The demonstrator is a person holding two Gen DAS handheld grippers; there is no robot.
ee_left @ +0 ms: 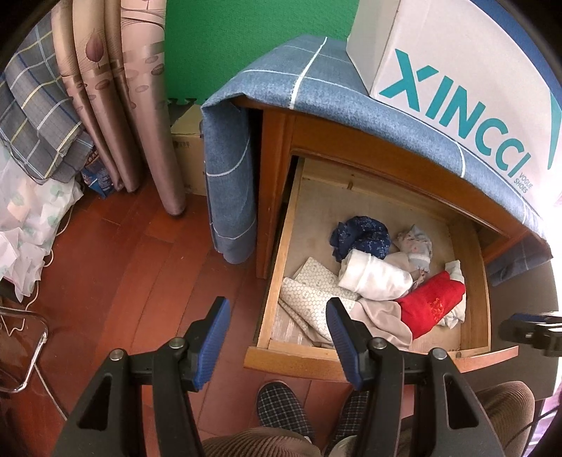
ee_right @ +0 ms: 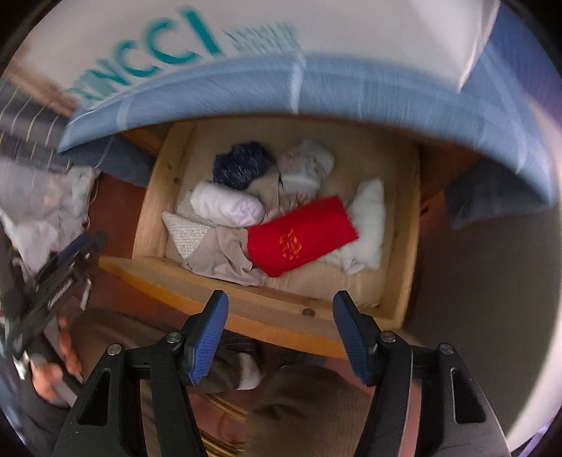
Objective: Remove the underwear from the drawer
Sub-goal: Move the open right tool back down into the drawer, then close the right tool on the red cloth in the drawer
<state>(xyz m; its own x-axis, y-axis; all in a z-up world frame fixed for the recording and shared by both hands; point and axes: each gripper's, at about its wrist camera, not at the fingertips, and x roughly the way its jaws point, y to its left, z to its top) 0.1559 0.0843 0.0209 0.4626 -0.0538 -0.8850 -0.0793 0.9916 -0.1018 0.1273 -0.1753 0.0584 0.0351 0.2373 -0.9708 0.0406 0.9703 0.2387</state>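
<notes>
Left wrist: wooden drawer (ee_left: pixel 281 267) stands open over reddish wood floor (ee_left: pixel 140 274).

Home bedroom: curtains (ee_left: pixel 116 95), clothes-filled nightstand drawer (ee_left: pixel 277 281).

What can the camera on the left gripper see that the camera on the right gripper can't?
Only the left wrist view shows the brown curtain, the green wall, the cardboard box on the floor and the checked slippers.

Only the right wrist view shows the person's hand holding the left gripper, and the round knob on the drawer front.

Both show the open drawer with the red cloth, the white roll and the dark blue bundle, plus the blue cloth under the white shoe box.
</notes>
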